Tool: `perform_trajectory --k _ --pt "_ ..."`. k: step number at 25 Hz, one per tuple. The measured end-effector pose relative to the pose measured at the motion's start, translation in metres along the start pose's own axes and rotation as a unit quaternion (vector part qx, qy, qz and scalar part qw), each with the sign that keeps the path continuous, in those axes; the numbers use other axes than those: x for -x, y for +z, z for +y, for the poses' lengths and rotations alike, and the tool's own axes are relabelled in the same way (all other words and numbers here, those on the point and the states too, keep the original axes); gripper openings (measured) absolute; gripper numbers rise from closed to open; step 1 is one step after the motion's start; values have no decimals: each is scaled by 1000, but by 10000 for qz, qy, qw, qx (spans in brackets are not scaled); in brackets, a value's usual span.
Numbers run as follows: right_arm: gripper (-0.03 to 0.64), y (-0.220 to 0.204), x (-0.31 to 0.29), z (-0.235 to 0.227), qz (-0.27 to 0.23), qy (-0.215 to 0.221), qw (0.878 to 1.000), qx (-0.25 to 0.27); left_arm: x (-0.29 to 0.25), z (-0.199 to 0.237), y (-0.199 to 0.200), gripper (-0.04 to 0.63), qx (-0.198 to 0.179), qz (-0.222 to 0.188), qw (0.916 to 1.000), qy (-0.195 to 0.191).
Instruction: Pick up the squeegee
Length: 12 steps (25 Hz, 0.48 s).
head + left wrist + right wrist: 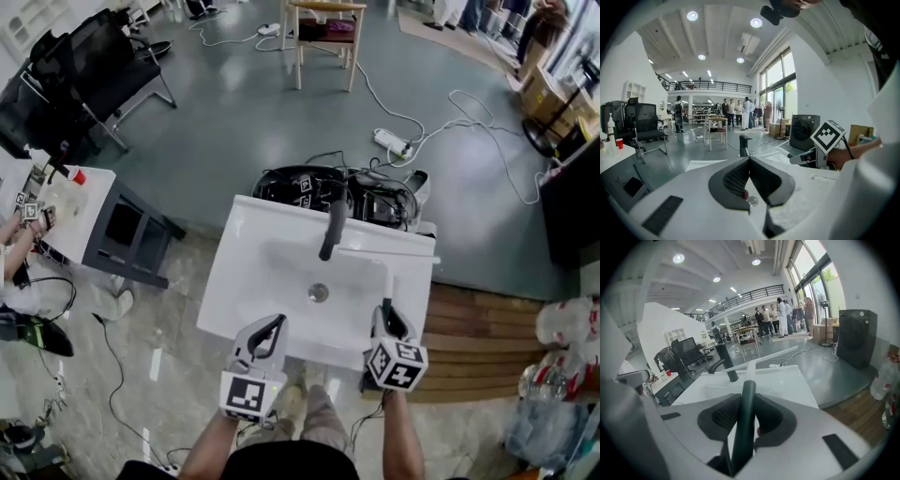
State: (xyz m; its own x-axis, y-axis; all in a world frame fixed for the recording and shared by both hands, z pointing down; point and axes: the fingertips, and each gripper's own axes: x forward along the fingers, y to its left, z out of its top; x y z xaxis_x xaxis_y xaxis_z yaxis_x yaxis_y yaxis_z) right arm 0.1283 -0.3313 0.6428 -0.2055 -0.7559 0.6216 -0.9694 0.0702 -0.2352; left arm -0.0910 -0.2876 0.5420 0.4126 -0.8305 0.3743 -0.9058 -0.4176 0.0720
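So that the blade [394,251] clears the sink [232,281], right gripper [387,323] clamps the squeegee [744,418] by its handle; left gripper [750,161] clenched, empty.

Grey floor [244,122], wooden chair [325,33], blk office chair [80,75], tall windows [776,89].

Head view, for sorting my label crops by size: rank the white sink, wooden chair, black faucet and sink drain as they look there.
1. white sink
2. wooden chair, though it is farther off and cut by the frame's top edge
3. black faucet
4. drain, clearly the smallest
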Motion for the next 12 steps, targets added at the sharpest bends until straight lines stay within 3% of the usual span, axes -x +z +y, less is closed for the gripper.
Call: perform_trajectory --k 12 --pt "89 34 98 21 -885 -116 9959 174 63 -28 41 2 -243 -611 9976 -231"
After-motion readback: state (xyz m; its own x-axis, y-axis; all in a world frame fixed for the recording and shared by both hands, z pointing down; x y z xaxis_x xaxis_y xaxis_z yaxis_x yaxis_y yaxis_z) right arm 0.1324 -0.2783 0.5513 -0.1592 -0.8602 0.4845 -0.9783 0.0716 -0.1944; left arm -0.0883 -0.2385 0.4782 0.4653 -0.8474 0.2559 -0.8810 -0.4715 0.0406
